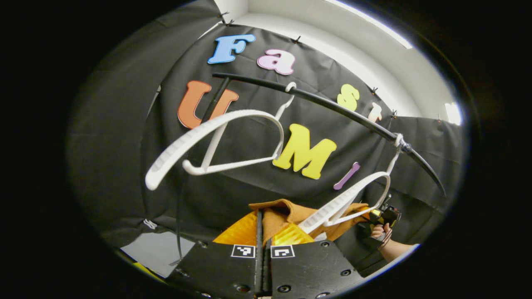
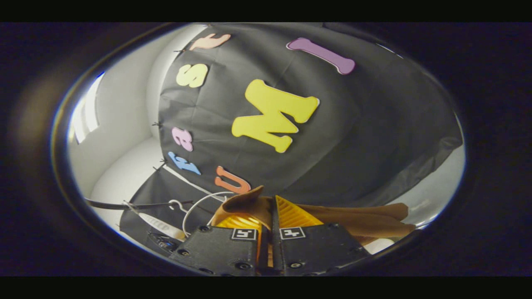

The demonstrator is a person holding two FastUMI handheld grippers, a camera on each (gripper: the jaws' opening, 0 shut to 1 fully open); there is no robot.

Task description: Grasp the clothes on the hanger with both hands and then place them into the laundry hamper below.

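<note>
A brown garment [image 1: 286, 214] bunches just ahead of my left gripper [image 1: 264, 229], whose fingers are shut on a fold of it. It lies against the lower white hanger [image 1: 349, 199], which hangs from the black rail [image 1: 332, 108]. At the garment's far right end a hand [image 1: 380, 234] holds the other gripper [image 1: 384, 216]. In the right gripper view, my right gripper [image 2: 271, 214] is shut on the same brown garment [image 2: 365, 224], which trails off to the right.
A second white hanger [image 1: 216, 137] hangs bare and tilted on the rail's left part, above my left gripper. The rail [image 2: 124, 204] and a hanger hook [image 2: 176, 204] sit low at the left in the right gripper view. Black cloth walls stand behind.
</note>
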